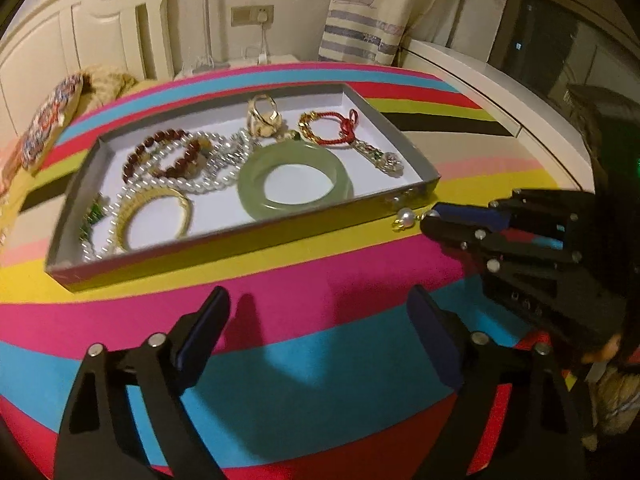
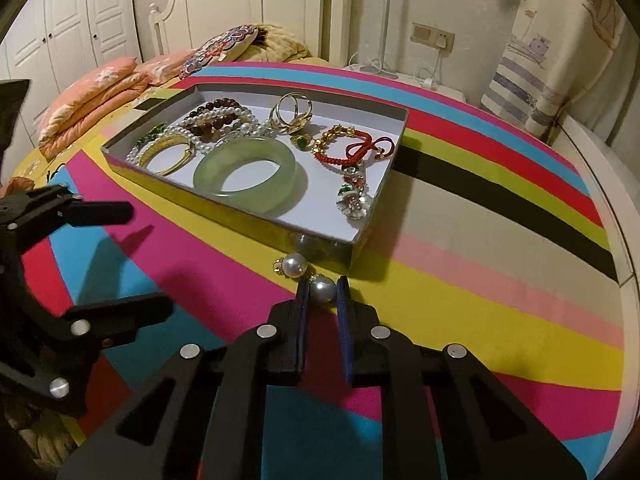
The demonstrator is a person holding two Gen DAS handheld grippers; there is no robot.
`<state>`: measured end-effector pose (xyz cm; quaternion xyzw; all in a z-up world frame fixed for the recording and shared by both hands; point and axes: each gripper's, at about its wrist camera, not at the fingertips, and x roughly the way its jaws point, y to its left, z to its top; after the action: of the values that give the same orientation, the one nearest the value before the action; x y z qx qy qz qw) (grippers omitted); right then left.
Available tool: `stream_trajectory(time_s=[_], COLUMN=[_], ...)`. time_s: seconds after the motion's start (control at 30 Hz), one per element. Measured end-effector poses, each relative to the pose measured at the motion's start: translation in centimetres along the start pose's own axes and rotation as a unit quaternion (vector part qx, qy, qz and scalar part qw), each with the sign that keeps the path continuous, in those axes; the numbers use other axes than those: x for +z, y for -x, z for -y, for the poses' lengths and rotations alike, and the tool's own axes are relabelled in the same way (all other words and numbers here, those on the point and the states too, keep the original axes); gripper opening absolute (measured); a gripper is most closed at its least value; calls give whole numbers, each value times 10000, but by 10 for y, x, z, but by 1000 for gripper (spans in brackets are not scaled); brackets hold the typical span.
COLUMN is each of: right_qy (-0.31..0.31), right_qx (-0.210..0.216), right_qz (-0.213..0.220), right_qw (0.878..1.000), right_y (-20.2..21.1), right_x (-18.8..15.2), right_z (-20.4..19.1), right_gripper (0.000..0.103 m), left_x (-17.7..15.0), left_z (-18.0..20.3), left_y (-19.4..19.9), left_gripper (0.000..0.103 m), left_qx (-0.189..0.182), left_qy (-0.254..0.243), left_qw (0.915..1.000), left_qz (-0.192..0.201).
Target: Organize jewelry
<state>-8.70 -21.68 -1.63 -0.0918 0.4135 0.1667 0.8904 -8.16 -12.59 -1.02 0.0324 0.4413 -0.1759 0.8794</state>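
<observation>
Two pearl earrings lie on the striped cloth just in front of the tray's near corner. My right gripper (image 2: 322,292) is shut on one pearl earring (image 2: 322,289), its blue pads pressing on both sides of the pearl. The other pearl earring (image 2: 295,265) (image 1: 406,216) rests loose just beyond the fingertips, with its gold fitting showing. The open grey tray (image 2: 240,212) (image 1: 256,236) holds a green jade bangle (image 2: 206,178) (image 1: 250,188), pearl strands, bead bracelets and gold rings. My left gripper (image 1: 318,300) (image 2: 150,260) stands open over the cloth, with nothing between its fingers.
The tray also holds a red cord bracelet (image 2: 352,148), a flower pendant (image 2: 354,204) and a gold ring (image 2: 292,112). Folded quilts and a pillow (image 2: 92,92) lie beyond the tray on the left. A white ledge (image 1: 480,80) borders the striped cloth (image 1: 304,364) on the right.
</observation>
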Motion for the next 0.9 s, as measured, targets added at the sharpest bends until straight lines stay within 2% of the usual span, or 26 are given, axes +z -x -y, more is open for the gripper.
stream_trajectory(time_s=[0.13,0.27,0.37,0.53,0.6,0.67,0.73,0.8,0.9], right_qy=[-204,-407,-488,-606,-655,-683,-708,-720,-709], right_qx=[-80,-137,-142,-61,-14,20,63,102,132], right_qz=[224,372,455,599,646,674,702,721,737], right_qw=[9995,9984,9977,9963,9958,9954,9950,9947,9947], right_y=[17,33,42,50,52,52,53,54,56], right_x=[-6,-14,-20,-27,-29,-30,-32,-33,-35], right_z=[13,28,35,41,44,46,46,46,45], right_gripper=[14,14,14,14,14,14,14,14,14], left_x=[5,13,21,37,40,41,41,40,39], left_z=[14,34,50,64,66,68,70,71,68], left_y=[-10,-19,-27,-40,-43,-44,-45,-44,-42], left_gripper=[76,66,55,49,42,41,35,13,14], left_qx=[-99,-87,32,464,662,823,988,1016,872], left_qy=[118,147,145,316,331,365,355,351,428], left_qw=[9998,9998,9999,9984,9972,9959,9944,9942,9953], left_qz=[-109,-46,-49,-77,-98,-103,-73,-32,-33])
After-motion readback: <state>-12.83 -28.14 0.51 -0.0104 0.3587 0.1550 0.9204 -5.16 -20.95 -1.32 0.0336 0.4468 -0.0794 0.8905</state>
